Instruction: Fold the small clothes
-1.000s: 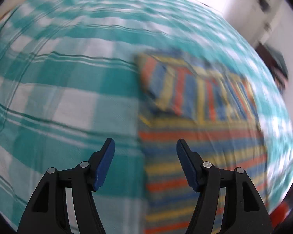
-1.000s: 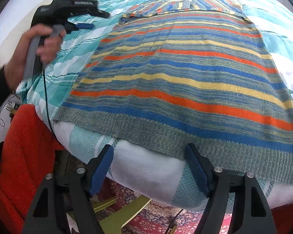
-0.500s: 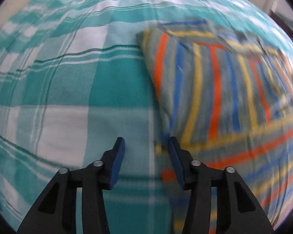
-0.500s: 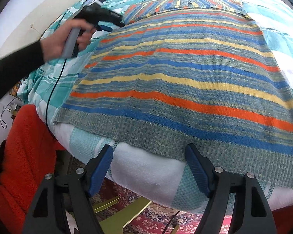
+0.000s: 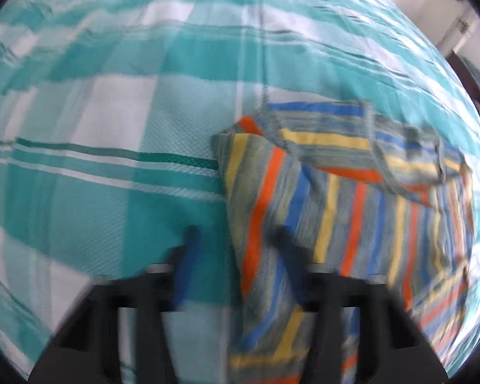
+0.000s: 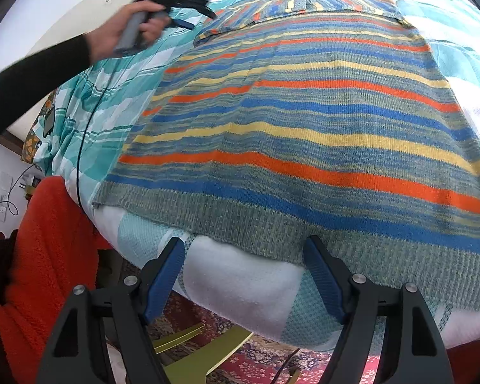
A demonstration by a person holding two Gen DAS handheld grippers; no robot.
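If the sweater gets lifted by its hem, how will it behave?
The sweater is probably floppy: its sleeve lies folded over and creased. Its ribbed hem drapes over the bed edge, so it would likely sag and stretch.

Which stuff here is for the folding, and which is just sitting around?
For the folding:
- striped knitted sweater in grey, blue, orange and yellow
- left gripper, by the sweater's folded sleeve
- right gripper, open, near the hem

Just sitting around:
- teal and white checked bedsheet
- fuzzy red fabric
- yellow-green chair
- patterned red rug
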